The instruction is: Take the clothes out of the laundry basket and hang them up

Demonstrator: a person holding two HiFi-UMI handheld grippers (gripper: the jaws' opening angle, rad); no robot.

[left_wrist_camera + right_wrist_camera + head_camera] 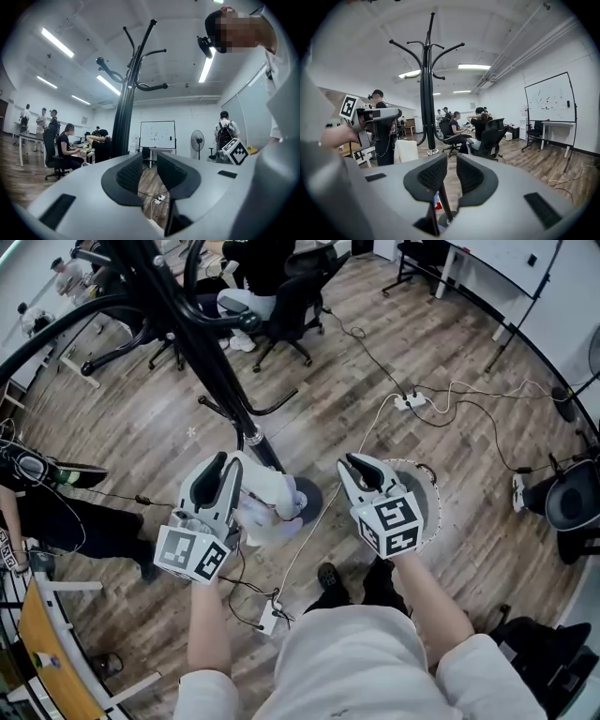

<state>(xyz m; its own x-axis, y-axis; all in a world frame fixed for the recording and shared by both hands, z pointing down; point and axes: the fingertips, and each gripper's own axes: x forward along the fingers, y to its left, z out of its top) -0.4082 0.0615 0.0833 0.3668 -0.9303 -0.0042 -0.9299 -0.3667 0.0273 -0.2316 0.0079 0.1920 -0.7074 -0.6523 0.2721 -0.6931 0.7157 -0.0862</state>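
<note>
A black coat rack [202, 334] stands in front of me, with bare hooks in the left gripper view [126, 112] and the right gripper view [426, 93]. A white cloth [267, 502] sits by its round foot, just right of my left gripper [222, 465]; I cannot tell whether anything holds it. The left gripper's jaws [150, 161] stand a narrow gap apart with only floor showing between them. My right gripper [361, 463] hovers over a round white basket [429, 512]. Its jaws [452, 164] are also slightly parted and empty. The right gripper view shows the left gripper [375, 117] above the cloth [405, 150].
Office chairs [281, 306] with seated people stand behind the rack. A power strip [410, 401] and cables cross the wooden floor at the right, and another strip [270, 618] lies by my feet. A fan [572, 498] is at far right, a person [37, 493] at left.
</note>
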